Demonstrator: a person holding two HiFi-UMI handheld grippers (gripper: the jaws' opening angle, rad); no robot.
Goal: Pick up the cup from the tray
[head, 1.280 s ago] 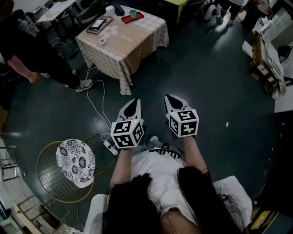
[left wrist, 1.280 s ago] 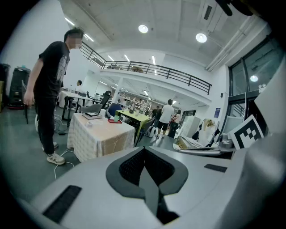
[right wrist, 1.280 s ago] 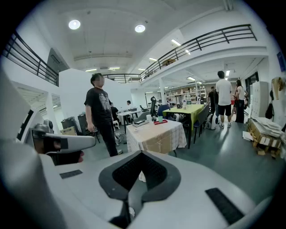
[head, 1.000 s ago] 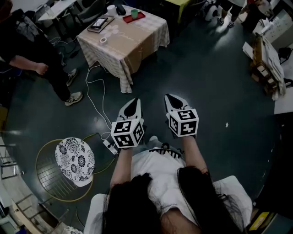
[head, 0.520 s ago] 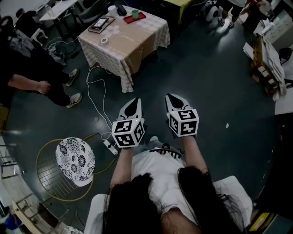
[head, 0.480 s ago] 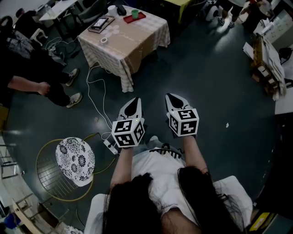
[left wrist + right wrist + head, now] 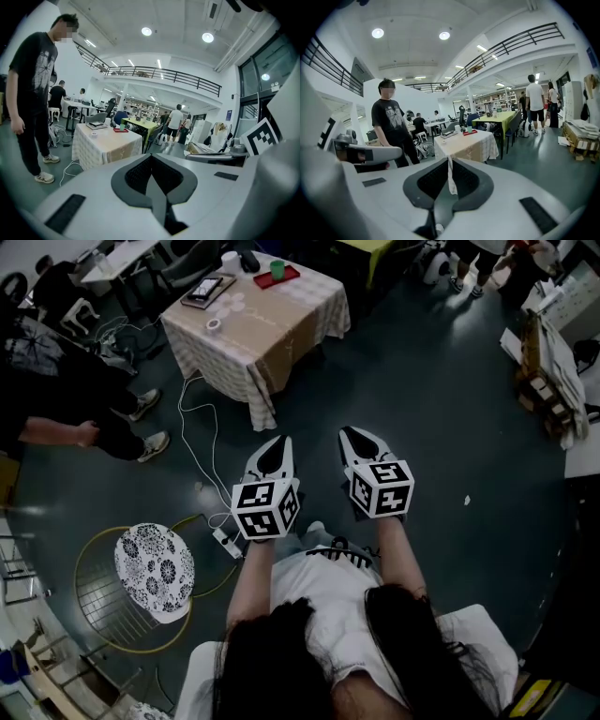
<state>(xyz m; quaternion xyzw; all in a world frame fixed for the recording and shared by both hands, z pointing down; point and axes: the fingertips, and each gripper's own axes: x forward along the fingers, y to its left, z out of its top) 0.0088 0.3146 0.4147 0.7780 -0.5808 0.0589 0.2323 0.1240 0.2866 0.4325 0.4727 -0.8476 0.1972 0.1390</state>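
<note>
Grippers both closed and empty, well apart from the cup [image 7: 277, 268].
Left gripper [image 7: 274, 448] and right gripper [image 7: 357, 439] hang side by side above the dark floor [image 7: 431, 399], each with its jaws pressed together and nothing between them. At about 11 o'clock stands a cloth-covered table [image 7: 253, 329]. The green cup sits on a red tray [image 7: 287, 276] at the table's far edge.

The cup [image 7: 276, 269] sits on the tray [image 7: 290, 275] atop the table [image 7: 267, 329].
</note>
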